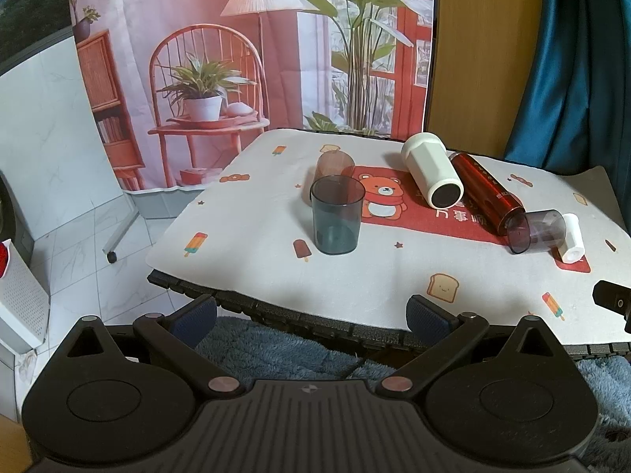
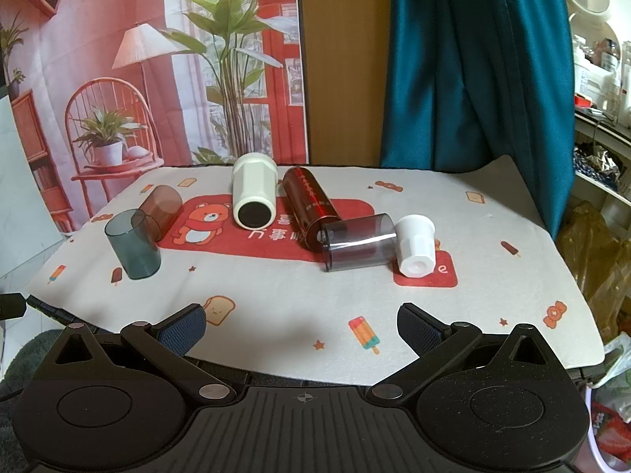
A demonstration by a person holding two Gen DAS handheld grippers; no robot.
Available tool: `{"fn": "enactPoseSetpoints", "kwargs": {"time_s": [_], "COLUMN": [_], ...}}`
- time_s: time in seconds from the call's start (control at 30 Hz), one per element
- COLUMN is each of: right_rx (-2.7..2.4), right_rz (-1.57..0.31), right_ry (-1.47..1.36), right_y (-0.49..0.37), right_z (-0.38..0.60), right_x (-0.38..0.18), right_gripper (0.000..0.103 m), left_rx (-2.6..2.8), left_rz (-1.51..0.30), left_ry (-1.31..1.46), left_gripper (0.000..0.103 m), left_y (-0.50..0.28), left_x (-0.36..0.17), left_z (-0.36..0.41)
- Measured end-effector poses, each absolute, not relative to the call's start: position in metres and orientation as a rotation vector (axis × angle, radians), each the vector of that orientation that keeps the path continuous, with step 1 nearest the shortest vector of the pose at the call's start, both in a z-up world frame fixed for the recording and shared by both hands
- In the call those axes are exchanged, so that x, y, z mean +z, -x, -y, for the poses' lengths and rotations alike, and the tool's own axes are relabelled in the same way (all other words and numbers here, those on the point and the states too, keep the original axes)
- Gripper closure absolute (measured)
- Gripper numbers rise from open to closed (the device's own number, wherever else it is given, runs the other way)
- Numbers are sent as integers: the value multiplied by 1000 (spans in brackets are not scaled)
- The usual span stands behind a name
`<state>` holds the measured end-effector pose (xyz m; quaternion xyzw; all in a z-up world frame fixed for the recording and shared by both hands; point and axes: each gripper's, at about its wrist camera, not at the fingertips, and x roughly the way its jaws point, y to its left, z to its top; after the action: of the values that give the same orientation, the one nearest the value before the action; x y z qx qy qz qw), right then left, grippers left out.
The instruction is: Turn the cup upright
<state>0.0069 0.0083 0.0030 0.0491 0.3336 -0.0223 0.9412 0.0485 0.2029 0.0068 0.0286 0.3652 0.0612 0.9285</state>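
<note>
A clear teal cup (image 1: 336, 218) (image 2: 133, 243) stands upright on the printed cloth. Behind it a brown clear cup (image 1: 333, 164) (image 2: 158, 209) lies on its side. A large white cup (image 1: 432, 171) (image 2: 252, 193), a dark red cylinder (image 1: 487, 193) (image 2: 311, 205), a smoky grey clear cup (image 1: 536, 230) (image 2: 359, 242) and a small white cup (image 1: 574, 238) (image 2: 415, 250) also lie on their sides. My left gripper (image 1: 311, 315) and my right gripper (image 2: 301, 325) are open and empty, both at the table's near edge.
The table (image 2: 512, 315) is covered by a white cloth with a red bear print. A printed backdrop (image 1: 236, 59) hangs behind, a teal curtain (image 2: 473, 59) at the right. Blue rug (image 1: 276, 354) lies below. Bags and shelves (image 2: 599, 236) stand at the right.
</note>
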Motion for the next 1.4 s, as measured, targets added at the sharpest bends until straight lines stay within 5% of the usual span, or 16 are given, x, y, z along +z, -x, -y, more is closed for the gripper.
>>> {"fn": "enactPoseSetpoints", "kwargs": {"time_s": [1.4], "right_rx": [-69], "right_rz": [-678], "right_ry": [-118], "right_y": [-6], "right_z": [-4], "right_x": [1], "right_gripper": [0], "left_rx": [127], "left_rz": [-718], "left_ry": [-58], "left_gripper": [0], "left_y": [-45], "left_x": [12], "left_z": [-203]}}
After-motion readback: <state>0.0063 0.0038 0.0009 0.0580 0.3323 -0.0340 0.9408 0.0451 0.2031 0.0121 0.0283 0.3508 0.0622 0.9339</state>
